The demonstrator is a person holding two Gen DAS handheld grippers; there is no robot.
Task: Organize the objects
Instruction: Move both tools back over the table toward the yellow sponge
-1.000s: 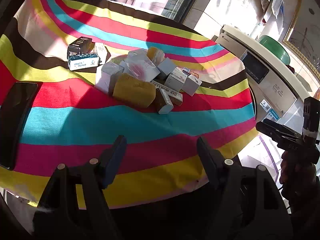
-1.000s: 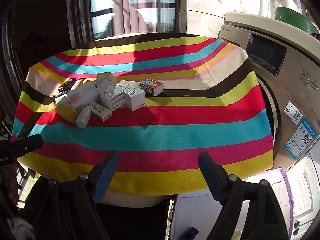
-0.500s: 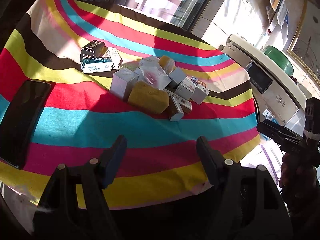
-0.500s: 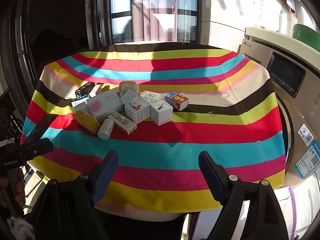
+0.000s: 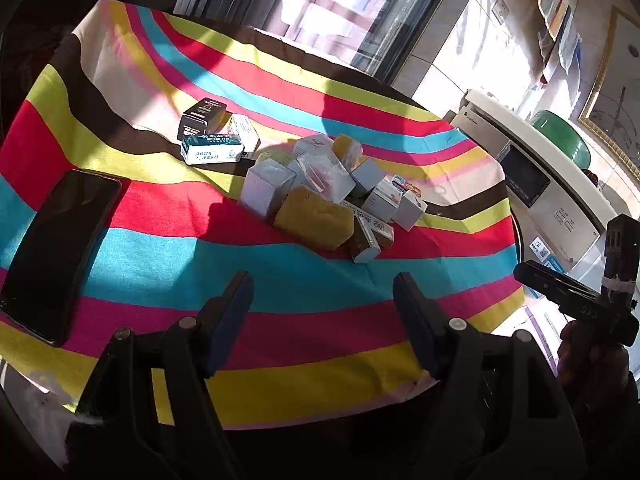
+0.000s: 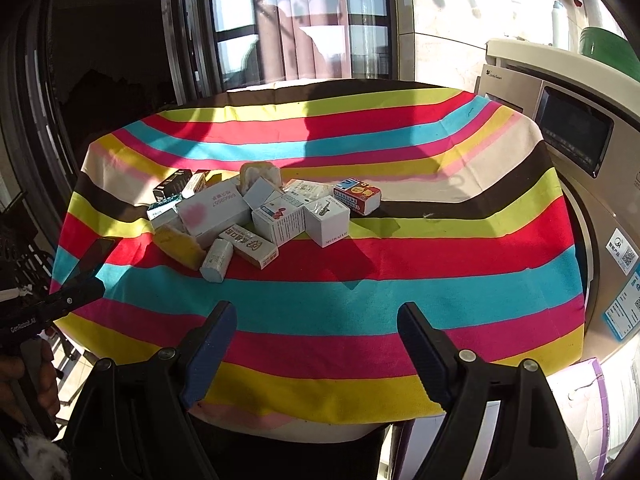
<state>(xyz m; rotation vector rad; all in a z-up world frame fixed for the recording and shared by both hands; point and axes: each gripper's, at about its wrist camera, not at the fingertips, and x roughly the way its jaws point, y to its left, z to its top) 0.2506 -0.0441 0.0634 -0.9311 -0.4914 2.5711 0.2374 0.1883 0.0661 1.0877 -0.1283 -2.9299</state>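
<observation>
Striped tablecloth over the table, dark phone flat near the tablecloth's left edge, washing machine just beside its right edge, green basin on the machine, window beyond the far edge

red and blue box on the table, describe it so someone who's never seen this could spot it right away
On the striped tablecloth, find the heap of small cartons near the middle. The red and blue box lies at the heap's edge nearest the washing machine, on the pale and brown stripes. Its neighbours are mostly white; it alone has bold red and blue faces.
</observation>
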